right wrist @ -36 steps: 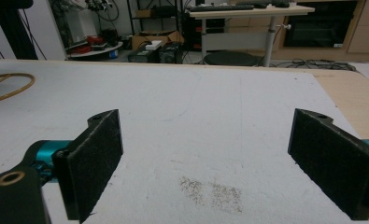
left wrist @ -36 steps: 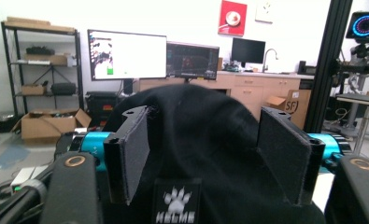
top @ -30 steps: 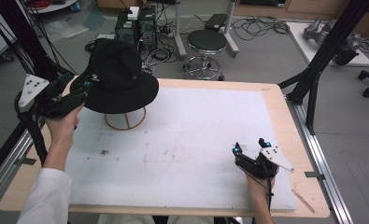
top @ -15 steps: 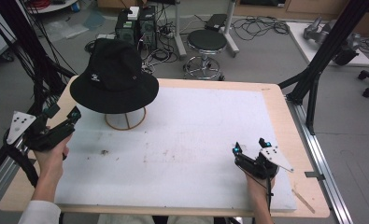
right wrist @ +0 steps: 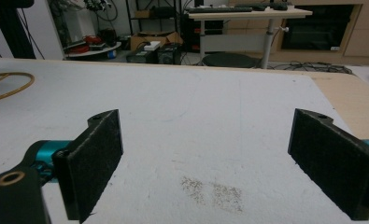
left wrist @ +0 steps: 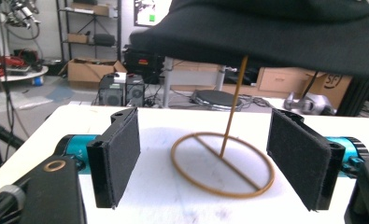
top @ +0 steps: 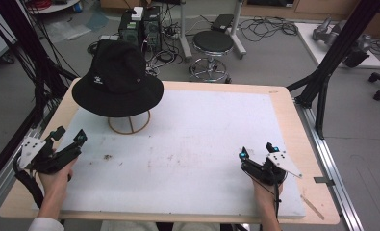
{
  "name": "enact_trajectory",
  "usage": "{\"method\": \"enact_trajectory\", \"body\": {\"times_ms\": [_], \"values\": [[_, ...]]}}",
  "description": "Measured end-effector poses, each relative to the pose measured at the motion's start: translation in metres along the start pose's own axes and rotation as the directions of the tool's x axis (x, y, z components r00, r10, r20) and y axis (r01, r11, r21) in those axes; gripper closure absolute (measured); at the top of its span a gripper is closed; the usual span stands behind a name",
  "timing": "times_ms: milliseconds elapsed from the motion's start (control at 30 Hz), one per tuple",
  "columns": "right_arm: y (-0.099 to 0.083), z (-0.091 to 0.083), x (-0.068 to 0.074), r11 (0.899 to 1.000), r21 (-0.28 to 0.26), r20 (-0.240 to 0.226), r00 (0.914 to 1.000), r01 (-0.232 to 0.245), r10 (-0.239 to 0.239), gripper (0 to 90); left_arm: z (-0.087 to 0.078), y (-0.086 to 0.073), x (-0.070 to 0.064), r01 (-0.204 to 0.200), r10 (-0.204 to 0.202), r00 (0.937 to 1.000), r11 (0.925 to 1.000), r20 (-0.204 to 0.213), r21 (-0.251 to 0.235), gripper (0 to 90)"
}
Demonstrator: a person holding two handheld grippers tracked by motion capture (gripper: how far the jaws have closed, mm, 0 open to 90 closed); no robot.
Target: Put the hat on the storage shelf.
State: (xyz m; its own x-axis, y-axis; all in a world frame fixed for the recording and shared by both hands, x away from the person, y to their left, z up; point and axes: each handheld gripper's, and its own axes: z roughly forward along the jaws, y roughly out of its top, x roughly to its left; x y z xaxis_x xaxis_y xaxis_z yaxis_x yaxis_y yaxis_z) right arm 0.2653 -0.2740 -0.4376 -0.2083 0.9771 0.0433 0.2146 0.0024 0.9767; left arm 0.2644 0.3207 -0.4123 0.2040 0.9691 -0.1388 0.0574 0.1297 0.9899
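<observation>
A black bucket hat (top: 116, 79) rests on a thin wooden stand with a ring base (top: 129, 123) at the table's back left. In the left gripper view the hat brim (left wrist: 275, 35) hangs overhead and the ring base (left wrist: 222, 164) lies ahead between the jaws. My left gripper (top: 70, 135) sits open at the front left, apart from the stand, with nothing between its pads (left wrist: 119, 154). Near the front right my right gripper (top: 258, 150) rests open on the mat, holding nothing. The right gripper view catches an arc of the ring base (right wrist: 9, 86) at far left.
A white mat (top: 202, 139) covers most of the wooden table (top: 293, 110). Small dirt specks (right wrist: 212, 189) mark the mat. Black frame struts (top: 332, 53) rise at the right and left sides. A stool (top: 212, 45) and computer cases stand beyond the far edge.
My left gripper has drawn back from the hat's brim toward the front left of the table, open and empty. The hat stays on the stand. The right gripper has not moved.
</observation>
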Motion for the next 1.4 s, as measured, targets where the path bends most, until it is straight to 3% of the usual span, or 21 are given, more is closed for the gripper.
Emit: {"method": "enact_trajectory", "body": {"times_ms": [167,333,567,833,967,1100,1233,1400], "values": [[0.000,0.000,0.000,1.000,0.002,-0.002,1.0000,-0.003,0.003,9.4,-0.008,-0.014,0.009,0.018,-0.018,0.9995,0.9998,-0.025,-0.002,26.1],[0.000,-0.001,0.000,1.000,-0.002,-0.003,1.0000,-0.006,0.006,9.4,-0.016,-0.022,0.013,0.004,-0.004,0.9990,1.0000,-0.045,-0.005,26.0],[0.000,0.001,0.001,1.000,0.001,-0.010,0.9999,-0.005,0.005,9.4,-0.018,-0.025,0.014,-0.030,0.030,0.9989,0.9996,-0.036,0.000,26.0],[0.000,0.001,0.001,1.000,0.009,-0.012,0.9999,-0.004,0.004,9.4,-0.020,-0.026,0.024,0.023,-0.023,0.9981,0.9997,-0.057,-0.004,26.2],[0.000,0.001,0.001,1.000,0.006,-0.011,0.9999,0.001,-0.001,9.4,-0.021,-0.025,0.026,0.025,-0.025,0.9976,0.9997,-0.064,-0.004,26.2],[-0.001,0.001,0.001,1.000,0.011,-0.014,0.9999,-0.001,0.001,9.4,-0.020,-0.026,0.025,0.033,-0.033,0.9983,0.9994,-0.048,-0.008,26.2],[-0.001,0.001,0.001,1.000,0.016,-0.016,0.9998,-0.007,0.007,9.4,-0.019,-0.028,0.024,0.062,-0.062,0.9981,0.9981,0.006,-0.005,27.1],[-0.001,0.001,0.000,1.000,0.011,-0.015,0.9999,-0.007,0.007,9.4,-0.019,-0.028,0.022,0.058,-0.058,0.9983,0.9983,0.012,-0.004,27.1]]}}
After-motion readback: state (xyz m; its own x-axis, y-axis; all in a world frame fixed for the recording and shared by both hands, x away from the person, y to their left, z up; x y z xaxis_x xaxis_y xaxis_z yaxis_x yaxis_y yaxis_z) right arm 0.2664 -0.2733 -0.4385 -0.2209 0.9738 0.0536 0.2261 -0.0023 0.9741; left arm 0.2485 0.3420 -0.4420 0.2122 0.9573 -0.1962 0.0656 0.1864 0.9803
